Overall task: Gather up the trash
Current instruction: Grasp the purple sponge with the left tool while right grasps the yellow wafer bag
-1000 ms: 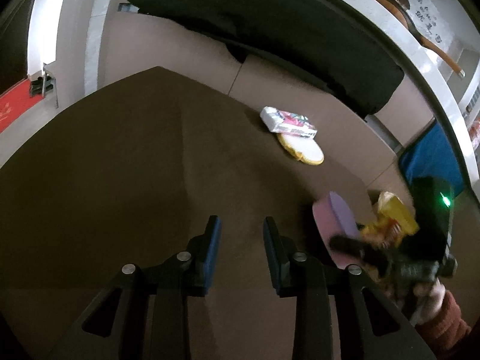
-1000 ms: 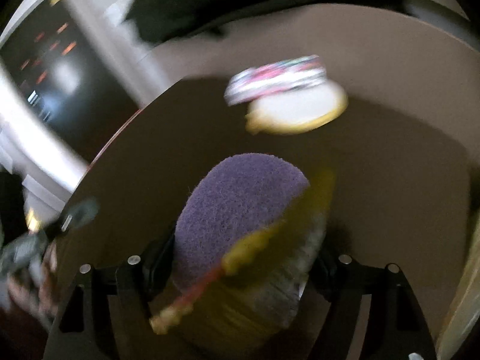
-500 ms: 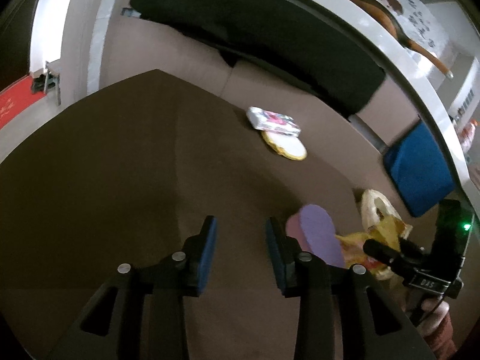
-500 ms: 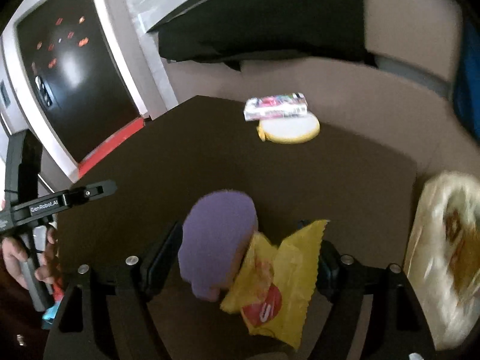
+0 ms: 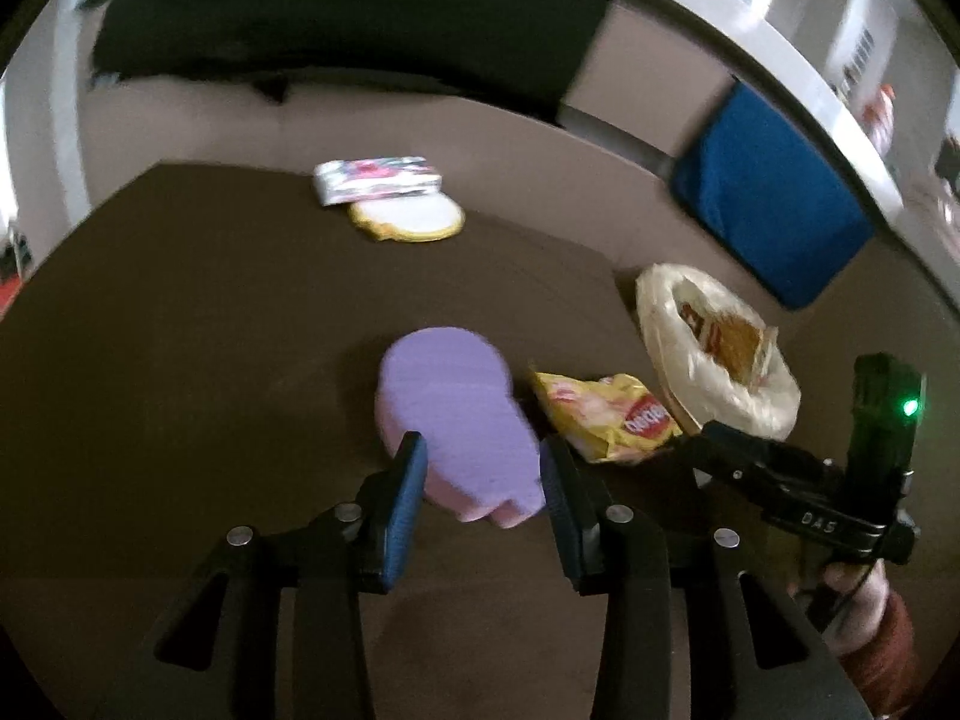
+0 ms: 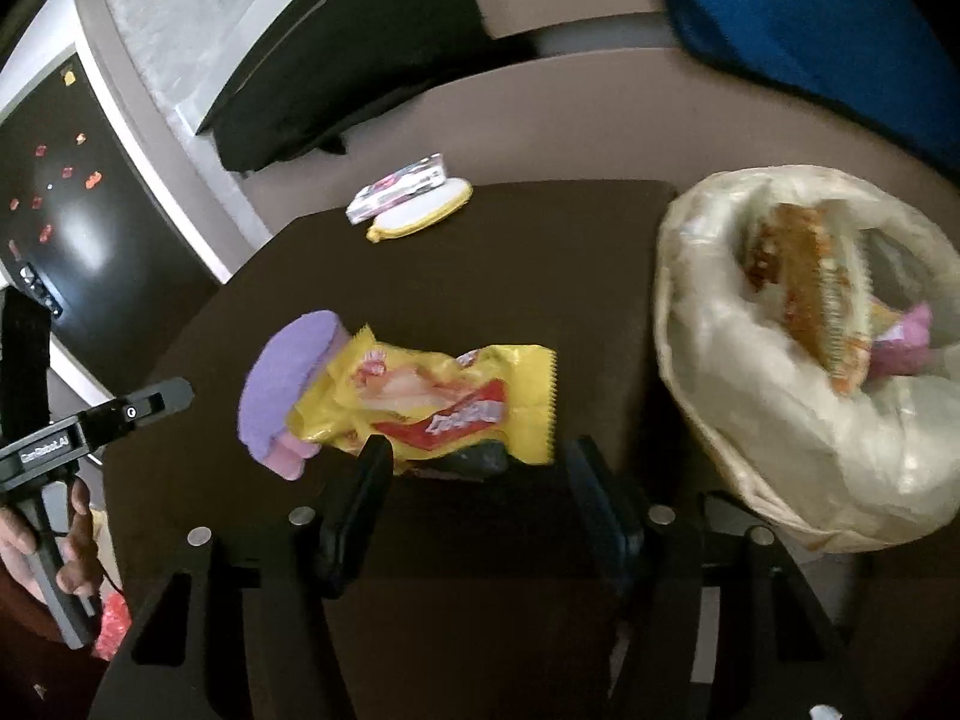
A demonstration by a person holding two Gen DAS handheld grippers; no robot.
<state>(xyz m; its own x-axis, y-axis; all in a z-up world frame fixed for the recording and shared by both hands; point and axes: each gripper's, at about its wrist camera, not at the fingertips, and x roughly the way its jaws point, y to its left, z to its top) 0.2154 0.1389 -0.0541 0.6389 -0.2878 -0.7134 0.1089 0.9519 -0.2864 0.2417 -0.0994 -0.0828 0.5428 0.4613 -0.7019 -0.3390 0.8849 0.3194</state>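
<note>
Dark table (image 5: 180, 330), blue cushion (image 5: 774, 204)

A home living room, dark brown coffee table (image 5: 180, 330), taupe sofa (image 5: 480, 144) along its far edge, black throw (image 5: 336, 30) and blue cushion (image 5: 774, 204) on it, glossy black screen (image 6: 78, 198) beside a pale wall.

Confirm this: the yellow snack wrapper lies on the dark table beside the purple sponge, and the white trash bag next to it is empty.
Wrong on one point: the white trash bag is not empty. The right wrist view shows an orange-printed wrapper and something pink inside it. The rest holds: the yellow snack wrapper lies on the dark table beside the purple sponge.
</note>
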